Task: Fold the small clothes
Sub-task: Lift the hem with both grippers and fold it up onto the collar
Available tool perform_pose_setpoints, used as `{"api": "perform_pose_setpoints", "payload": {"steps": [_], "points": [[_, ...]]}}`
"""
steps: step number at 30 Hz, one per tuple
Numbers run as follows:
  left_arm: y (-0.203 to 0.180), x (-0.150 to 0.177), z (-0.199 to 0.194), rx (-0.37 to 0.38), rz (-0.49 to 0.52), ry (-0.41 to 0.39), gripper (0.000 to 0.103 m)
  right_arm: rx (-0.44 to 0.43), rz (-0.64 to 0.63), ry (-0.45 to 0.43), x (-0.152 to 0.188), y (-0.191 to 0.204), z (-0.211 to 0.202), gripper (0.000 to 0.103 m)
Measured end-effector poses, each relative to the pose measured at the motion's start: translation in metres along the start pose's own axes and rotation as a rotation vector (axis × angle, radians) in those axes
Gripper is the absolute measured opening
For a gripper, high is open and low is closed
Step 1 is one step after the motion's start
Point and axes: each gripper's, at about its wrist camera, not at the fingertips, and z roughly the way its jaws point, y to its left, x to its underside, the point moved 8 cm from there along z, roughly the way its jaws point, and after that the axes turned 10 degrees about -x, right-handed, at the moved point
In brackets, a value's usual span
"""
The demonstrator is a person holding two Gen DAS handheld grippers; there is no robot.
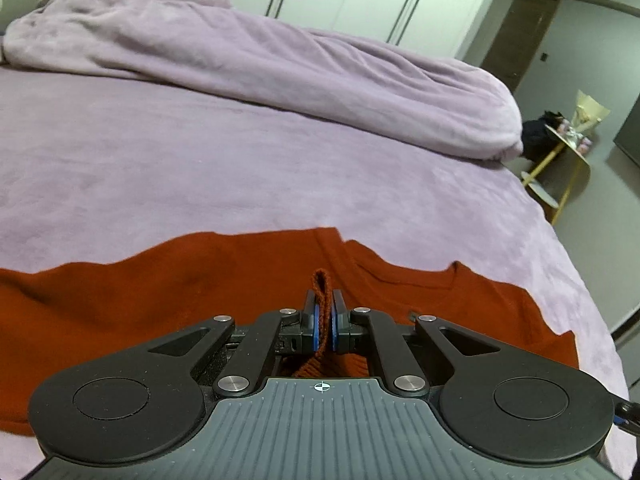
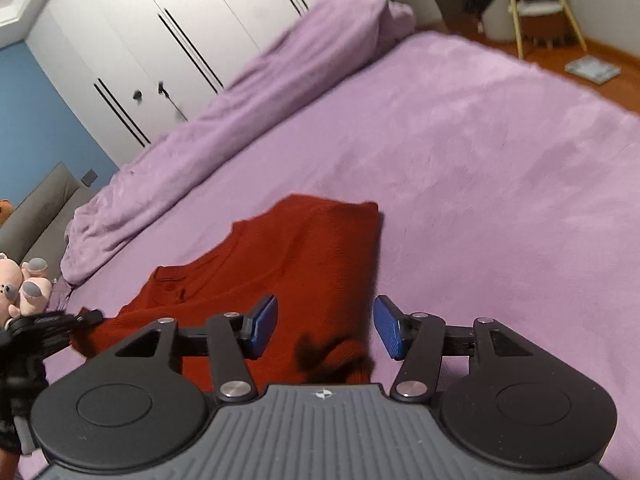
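A rust-red knit sweater (image 1: 208, 276) lies spread on the purple bed cover (image 1: 200, 160). My left gripper (image 1: 324, 320) is shut on a ribbed fold of the sweater's edge, which sticks up between the blue pads. In the right wrist view the sweater (image 2: 304, 264) lies partly folded, with its neckline at the left. My right gripper (image 2: 326, 326) is open and empty, its blue pads (image 2: 264, 322) wide apart just above the sweater's near right edge. The left gripper shows at the far left of that view (image 2: 52, 322).
A rolled purple duvet (image 1: 280, 68) runs along the far side of the bed. White wardrobe doors (image 2: 160, 32) stand behind it. A small side table (image 1: 568, 152) stands past the bed's right edge. Plush toys (image 2: 20, 284) sit by the grey headboard.
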Motion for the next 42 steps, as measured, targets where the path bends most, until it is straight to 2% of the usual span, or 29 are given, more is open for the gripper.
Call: {"api": "perform_pose_setpoints", "payload": {"steps": [4,6,8,11,13,15,17,19,20,21,22,24,27,30,32,34,36,37,39,40,42], "points": [[0.013,-0.008,-0.004,-0.017,0.000,-0.021,0.007,-0.010,0.065,0.009,-0.006,-0.011,0.022,0.054],[0.022,-0.011,-0.005,-0.039,-0.002,-0.032,0.007,-0.002,0.060,0.032,-0.005,-0.010,0.031,0.053],[0.032,-0.014,-0.004,-0.054,-0.024,-0.034,0.007,0.021,0.020,0.075,-0.002,-0.006,0.043,0.048],[0.040,-0.012,0.002,-0.053,-0.041,-0.017,0.007,0.076,-0.087,0.111,0.000,0.005,0.055,0.034],[0.035,-0.008,0.007,-0.054,0.002,-0.003,0.007,0.118,-0.156,0.111,-0.002,0.009,0.061,0.011],[0.029,-0.006,0.009,-0.071,0.051,-0.009,0.007,0.163,-0.216,0.065,-0.007,0.015,0.060,0.007],[0.024,-0.010,0.008,-0.103,0.082,-0.042,0.007,0.243,-0.305,-0.019,-0.014,0.023,0.053,0.006],[0.018,-0.018,0.002,-0.101,0.075,-0.094,0.007,0.355,-0.407,-0.112,-0.019,0.029,0.045,0.000],[0.014,-0.022,-0.001,-0.098,0.070,-0.125,0.007,0.427,-0.450,-0.141,-0.022,0.028,0.044,0.000],[0.010,-0.026,-0.004,-0.108,0.073,-0.167,0.007,0.466,-0.467,-0.131,-0.023,0.023,0.046,0.000],[0.008,-0.027,-0.004,-0.116,0.085,-0.180,0.007,0.462,-0.442,-0.098,-0.022,0.019,0.048,0.000],[0.006,-0.019,0.010,-0.143,0.122,-0.124,0.007,0.402,-0.340,-0.047,-0.017,0.014,0.048,0.001],[0.012,-0.001,0.022,-0.179,0.161,-0.067,0.008,0.268,-0.304,-0.059,-0.011,0.031,0.037,0.002],[0.020,0.008,0.025,-0.187,0.154,-0.048,0.008,0.211,-0.283,-0.015,0.003,0.037,0.036,0.009],[0.025,0.008,0.024,-0.190,0.136,-0.039,0.008,0.185,-0.286,0.037,0.015,0.039,0.043,0.009],[0.030,0.004,0.022,-0.202,0.120,-0.045,0.009,0.211,-0.340,0.096,0.027,0.041,0.055,0.009],[0.037,-0.002,0.017,-0.253,0.103,-0.070,0.010,0.283,-0.460,0.092,0.032,0.041,0.059,0.010],[0.043,-0.005,0.015,-0.283,0.091,-0.081,0.011,0.356,-0.497,0.073,0.028,0.040,0.061,0.010],[0.053,-0.008,0.009,-0.323,0.063,-0.081,0.021,0.433,-0.531,0.056,0.023,0.042,0.062,0.010],[0.056,-0.009,0.005,-0.319,0.047,-0.078,0.026,0.428,-0.519,0.045,0.021,0.046,0.059,0.012],[0.050,-0.007,-0.005,-0.263,0.035,-0.091,0.040,0.332,-0.471,0.033,0.021,0.060,0.060,0.013]]}}
